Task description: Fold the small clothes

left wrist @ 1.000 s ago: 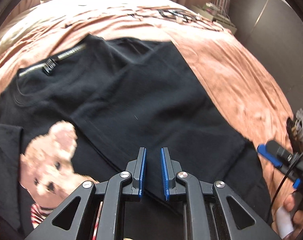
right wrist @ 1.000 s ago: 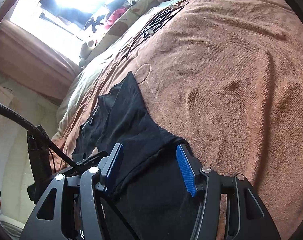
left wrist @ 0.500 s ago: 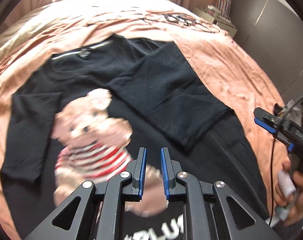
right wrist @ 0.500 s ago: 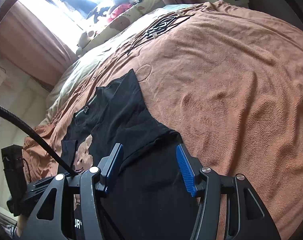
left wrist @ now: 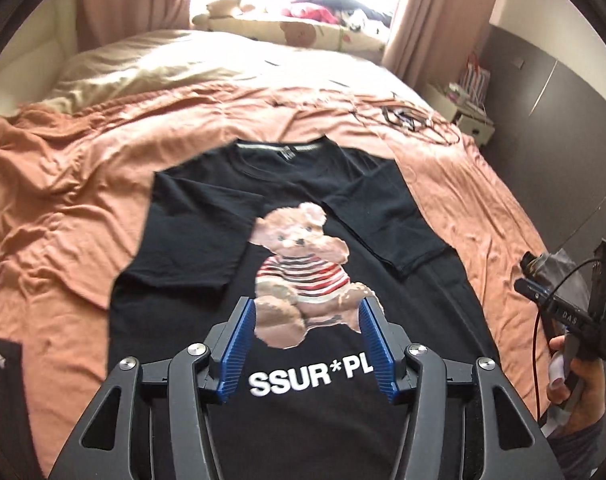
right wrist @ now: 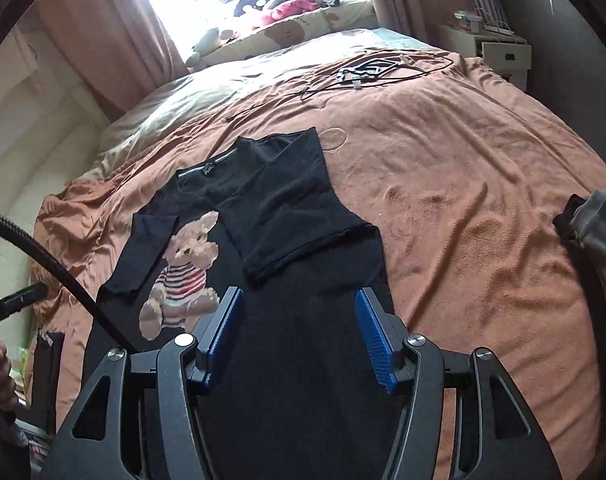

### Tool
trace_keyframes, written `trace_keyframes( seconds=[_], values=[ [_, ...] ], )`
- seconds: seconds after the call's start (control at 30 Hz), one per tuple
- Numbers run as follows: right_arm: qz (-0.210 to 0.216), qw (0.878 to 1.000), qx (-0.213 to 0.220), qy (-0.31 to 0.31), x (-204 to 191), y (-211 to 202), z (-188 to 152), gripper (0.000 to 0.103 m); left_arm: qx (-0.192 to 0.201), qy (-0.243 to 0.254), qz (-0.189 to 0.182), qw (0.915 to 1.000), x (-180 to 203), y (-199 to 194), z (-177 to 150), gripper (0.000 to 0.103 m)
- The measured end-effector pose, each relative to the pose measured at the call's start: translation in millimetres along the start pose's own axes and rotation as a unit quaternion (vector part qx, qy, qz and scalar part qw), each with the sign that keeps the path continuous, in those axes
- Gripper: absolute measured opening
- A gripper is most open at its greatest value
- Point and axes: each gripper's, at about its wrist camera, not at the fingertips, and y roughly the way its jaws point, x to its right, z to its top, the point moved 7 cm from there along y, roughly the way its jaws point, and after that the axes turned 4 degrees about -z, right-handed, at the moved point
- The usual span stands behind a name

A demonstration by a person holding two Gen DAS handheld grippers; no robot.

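Black bear-print T-shirt (left wrist: 303, 208) lay flat on the orange bedspread (left wrist: 63, 216), both sleeves folded inward, left gripper (left wrist: 308, 346) spread open above its near hem, right gripper (right wrist: 299, 338) likewise open over the right side, probably not touching, cables (right wrist: 367, 72) far off.

A T-shirt (left wrist: 303, 420) lies on the bed (left wrist: 83, 208), both sleeves folded inward.

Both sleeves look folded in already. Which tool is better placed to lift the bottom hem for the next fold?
Probably the left tool: it is open, centred over the black T-shirt near the lettering. The right tool, also open, sits toward the shirt's right edge.
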Motion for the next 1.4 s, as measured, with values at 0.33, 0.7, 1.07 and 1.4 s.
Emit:
trace_keyframes(
  seconds=[0.33, 0.7, 1.07, 1.4],
  values=[
    [-0.042, 0.994, 0.05, -0.089, -47, -121, -21, 0.071, 0.093, -0.006, 0.017, 0.9955, -22, -127, -30, 0.093],
    [-0.068, 0.981, 0.122, -0.132, -60, -247, -83, 0.071, 0.159, -0.047, 0.024, 0.9859, -50, -233, -97, 0.093],
    [-0.062, 0.976, 0.145, -0.153, -51, -300, -172, 0.071, 0.204, -0.056, 0.037, 0.9767, -60, -293, -183, 0.098],
    [-0.073, 0.976, 0.146, -0.147, -32, -322, -223, 0.09, 0.22, -0.089, 0.053, 0.97, -86, -299, -247, 0.103]
  ],
)
